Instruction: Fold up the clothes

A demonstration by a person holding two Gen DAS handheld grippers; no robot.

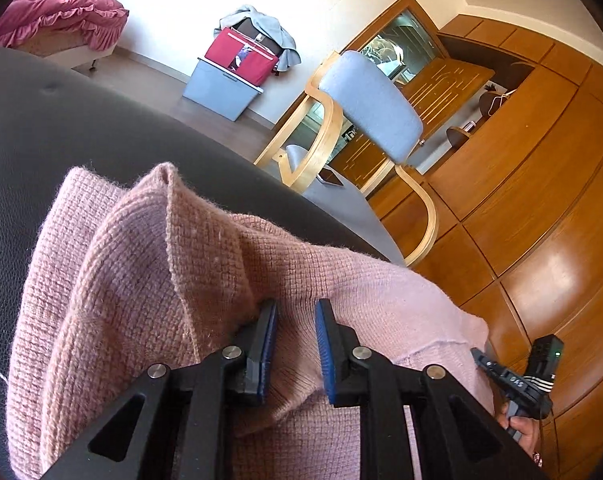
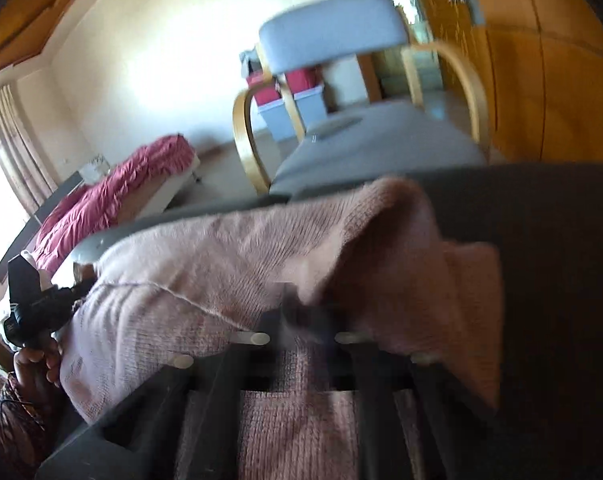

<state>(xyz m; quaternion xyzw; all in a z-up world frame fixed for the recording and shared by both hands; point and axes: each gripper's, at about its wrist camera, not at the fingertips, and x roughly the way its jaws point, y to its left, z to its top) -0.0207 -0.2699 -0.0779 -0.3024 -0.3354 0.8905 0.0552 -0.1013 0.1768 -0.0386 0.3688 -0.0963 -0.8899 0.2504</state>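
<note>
A pink knit sweater point(image 1: 161, 280) lies bunched on a black leather surface point(image 1: 61, 128), with one fold standing up as a ridge. My left gripper point(image 1: 297, 308) is on top of it, its blue pads point(image 1: 267, 344) a narrow gap apart with a gathered crease of knit pinched between them. The right gripper point(image 1: 476, 354), held by a hand point(image 1: 521, 428), has its tip at the sweater's right edge. In the blurred right wrist view, the right gripper point(image 2: 301, 304) has its fingers together over the sweater point(image 2: 221, 248). The blur hides whether cloth is caught. The left gripper point(image 2: 83, 284) is at the left edge.
A wooden armchair with grey-blue cushions point(image 1: 373, 104) stands just beyond the black surface point(image 2: 541, 240), with a flat device point(image 1: 329, 178) on its seat. Wooden cabinets point(image 1: 521, 200) are on the right. A red bag on a grey box point(image 1: 237, 64) and a magenta-covered bed point(image 1: 61, 16) stand by the far wall.
</note>
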